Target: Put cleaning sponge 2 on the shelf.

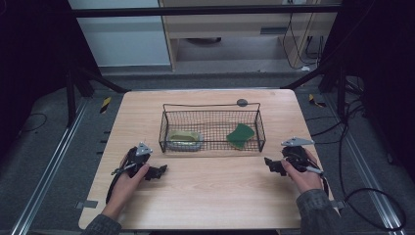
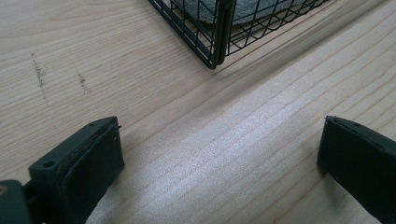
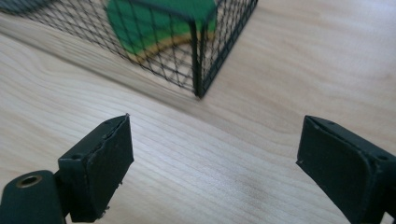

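Both the left gripper (image 1: 155,172) and right gripper (image 1: 273,165) rest jaws apart on the pale wooden table (image 1: 205,196), just near of the black wire-mesh basket (image 1: 211,146) holding a green sponge (image 1: 240,135) right and a yellowish dish (image 1: 185,140) left, so nothing looks begun; reaching in likely comes next

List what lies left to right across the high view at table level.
Left claw → yellow-green dish in the wire basket → green sponge in the same basket → right claw.

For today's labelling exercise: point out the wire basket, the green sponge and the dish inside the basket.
wire basket (image 1: 212,146): high view, near front wall.
green sponge (image 1: 240,135): high view, middle of its top face.
dish (image 1: 185,144): high view, its near rim.
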`<state>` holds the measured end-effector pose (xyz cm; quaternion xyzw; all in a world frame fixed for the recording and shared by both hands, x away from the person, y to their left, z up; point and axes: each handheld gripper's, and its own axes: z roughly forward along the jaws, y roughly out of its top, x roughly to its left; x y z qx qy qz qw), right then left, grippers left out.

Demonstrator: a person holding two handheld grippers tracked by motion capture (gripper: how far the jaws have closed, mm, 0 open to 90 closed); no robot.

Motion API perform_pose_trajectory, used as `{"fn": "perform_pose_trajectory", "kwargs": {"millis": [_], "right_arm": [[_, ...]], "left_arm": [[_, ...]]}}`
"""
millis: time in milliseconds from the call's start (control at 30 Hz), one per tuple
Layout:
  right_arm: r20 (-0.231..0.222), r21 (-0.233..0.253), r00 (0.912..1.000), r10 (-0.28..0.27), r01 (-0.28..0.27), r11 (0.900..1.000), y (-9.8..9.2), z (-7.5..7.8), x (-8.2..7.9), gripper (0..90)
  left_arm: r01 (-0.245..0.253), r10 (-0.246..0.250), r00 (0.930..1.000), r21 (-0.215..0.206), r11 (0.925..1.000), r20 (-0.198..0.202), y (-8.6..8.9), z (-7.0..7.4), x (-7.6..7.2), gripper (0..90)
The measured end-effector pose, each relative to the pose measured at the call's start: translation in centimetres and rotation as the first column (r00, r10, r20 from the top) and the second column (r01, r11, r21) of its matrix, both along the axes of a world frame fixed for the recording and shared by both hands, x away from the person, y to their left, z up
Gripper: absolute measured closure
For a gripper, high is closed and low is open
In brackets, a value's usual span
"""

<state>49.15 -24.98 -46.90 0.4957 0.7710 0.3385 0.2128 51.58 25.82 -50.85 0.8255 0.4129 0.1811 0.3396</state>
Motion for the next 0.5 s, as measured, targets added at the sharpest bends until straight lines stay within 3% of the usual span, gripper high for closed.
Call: {"fn": "perform_pose_trajectory", "kwargs": {"millis": [233,500], "right_arm": [[-0.018,0.0,0.9973,-0.071,0.071,0.997,0.9,-3.7,1.3,10.4],[0.0,-0.013,0.9979,-0.065,0.065,0.998,1.5,-4.3,1.5,4.3]], "left_arm": [[0.0,0.0,1.0,0.0,1.0,0.0,0.0,0.0,0.0,0.0],[0.0,0.0,1.0,-0.001,1.0,0.0,0.0,0.0,0.0,0.0]]}}
